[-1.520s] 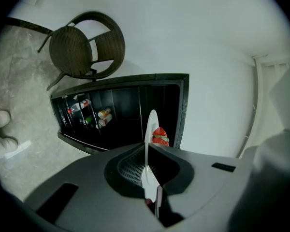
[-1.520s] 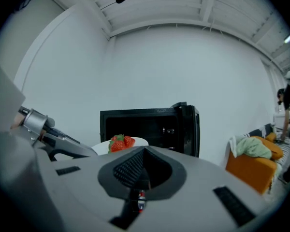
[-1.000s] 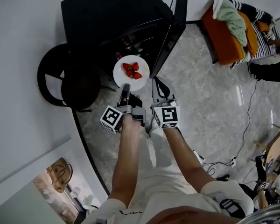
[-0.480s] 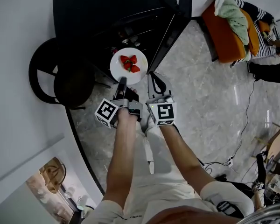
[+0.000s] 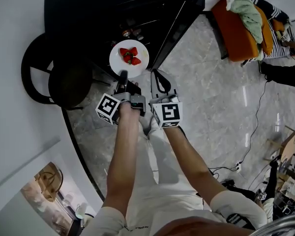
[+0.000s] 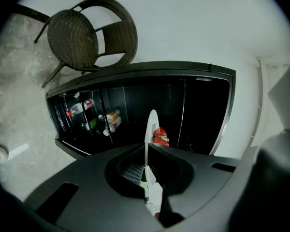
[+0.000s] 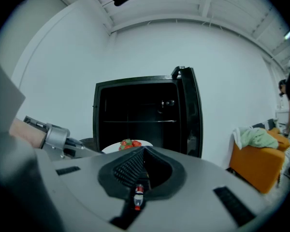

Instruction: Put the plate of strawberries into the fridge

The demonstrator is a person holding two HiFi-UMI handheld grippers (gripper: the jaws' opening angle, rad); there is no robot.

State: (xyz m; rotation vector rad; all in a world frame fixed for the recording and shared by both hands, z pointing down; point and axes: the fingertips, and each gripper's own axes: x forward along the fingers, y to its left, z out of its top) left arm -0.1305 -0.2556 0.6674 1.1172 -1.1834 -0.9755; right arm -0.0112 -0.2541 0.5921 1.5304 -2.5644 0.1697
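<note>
A white plate (image 5: pixel 137 63) carrying several strawberries (image 5: pixel 129 56) hangs level in front of the open black fridge (image 5: pixel 98 14). My left gripper (image 5: pixel 122 74) is shut on its near rim. In the left gripper view the plate (image 6: pixel 150 127) stands edge-on between the jaws, the strawberries (image 6: pixel 159 136) just beyond. My right gripper (image 5: pixel 155 73) hovers beside the plate's right, shut and holding nothing. From the right gripper view the plate (image 7: pixel 112 148) and strawberries (image 7: pixel 129 143) sit low in front of the fridge (image 7: pixel 135 105), whose shelves are dark.
The fridge door (image 5: pixel 183 21) stands open at the right. Bottles (image 5: pixel 130 33) fill the lower shelf. A dark wicker chair (image 5: pixel 54 80) stands left of the fridge. An orange sofa (image 5: pixel 236 31) with a green cloth and a seated person is at far right.
Both grippers and the plate have moved forward toward the fridge opening. The plate stays gripped at its rim.
</note>
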